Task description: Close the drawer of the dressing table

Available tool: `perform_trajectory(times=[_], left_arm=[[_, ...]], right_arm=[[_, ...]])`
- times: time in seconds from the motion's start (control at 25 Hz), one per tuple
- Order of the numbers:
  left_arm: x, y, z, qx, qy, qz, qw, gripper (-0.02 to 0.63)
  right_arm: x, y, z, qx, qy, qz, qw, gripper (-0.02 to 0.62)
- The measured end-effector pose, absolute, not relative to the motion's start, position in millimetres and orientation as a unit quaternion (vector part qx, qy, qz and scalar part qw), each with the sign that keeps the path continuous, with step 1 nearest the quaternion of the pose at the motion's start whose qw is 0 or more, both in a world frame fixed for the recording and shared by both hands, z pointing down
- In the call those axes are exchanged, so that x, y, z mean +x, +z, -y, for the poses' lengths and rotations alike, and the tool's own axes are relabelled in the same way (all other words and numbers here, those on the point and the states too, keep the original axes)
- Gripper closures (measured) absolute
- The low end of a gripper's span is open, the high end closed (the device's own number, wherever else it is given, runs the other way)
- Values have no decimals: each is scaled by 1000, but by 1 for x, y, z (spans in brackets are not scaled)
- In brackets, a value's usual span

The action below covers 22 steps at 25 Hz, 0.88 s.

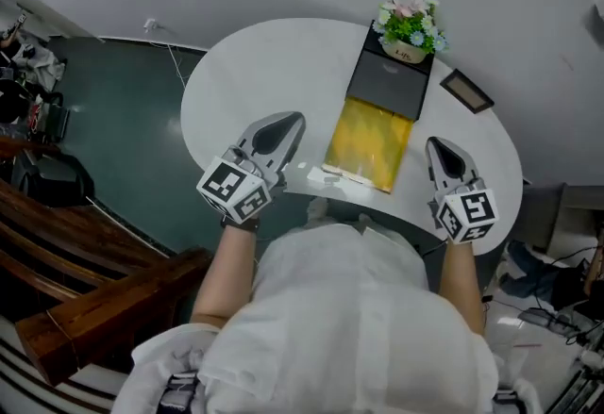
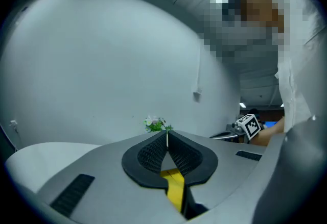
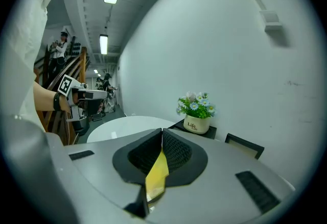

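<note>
On the round white table (image 1: 245,73) stands a small black cabinet (image 1: 389,82) with a pot of flowers (image 1: 409,28) on top. Its yellow drawer (image 1: 370,146) is pulled out toward me. My left gripper (image 1: 291,124) is shut and empty, just left of the drawer's front end. Shut and empty as well, my right gripper (image 1: 436,148) sits just right of the drawer. The left gripper view has the shut tips (image 2: 167,133) in line with the flowers (image 2: 155,124), with yellow below them. The right gripper view shows its shut tips (image 3: 162,131) left of the flower pot (image 3: 196,116).
A small dark picture frame (image 1: 466,90) lies on the table right of the cabinet. Wooden furniture (image 1: 85,280) stands on the dark floor at the left. Cables and clutter (image 1: 557,299) lie at the right. A white wall runs behind the table.
</note>
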<state>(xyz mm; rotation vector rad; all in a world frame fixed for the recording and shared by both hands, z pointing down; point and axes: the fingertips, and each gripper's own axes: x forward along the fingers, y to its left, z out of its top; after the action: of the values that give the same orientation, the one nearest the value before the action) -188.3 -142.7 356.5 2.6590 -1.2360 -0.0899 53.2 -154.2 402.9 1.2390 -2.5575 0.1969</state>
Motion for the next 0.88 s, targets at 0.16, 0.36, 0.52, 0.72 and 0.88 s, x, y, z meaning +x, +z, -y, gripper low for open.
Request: perform_trajectory(times=[0.16, 0.36, 0.52, 0.72, 0.88], left_arm=[[-194, 373, 159, 917, -17, 382, 115, 584], [-187, 393, 166, 933, -4, 337, 129, 584], [-179, 402, 167, 941, 5, 310, 135, 584], [-170, 405, 168, 946, 13, 292, 139, 584], [-161, 412, 169, 950, 20, 278, 143, 584]], right_arm=[[44, 411, 151, 450, 65, 875, 164, 584], [32, 428, 142, 458, 79, 867, 178, 584], [19, 443, 131, 433, 76, 873, 211, 584], [4, 455, 125, 392, 74, 882, 249, 583], [-6, 469, 125, 335, 75, 891, 296, 582]])
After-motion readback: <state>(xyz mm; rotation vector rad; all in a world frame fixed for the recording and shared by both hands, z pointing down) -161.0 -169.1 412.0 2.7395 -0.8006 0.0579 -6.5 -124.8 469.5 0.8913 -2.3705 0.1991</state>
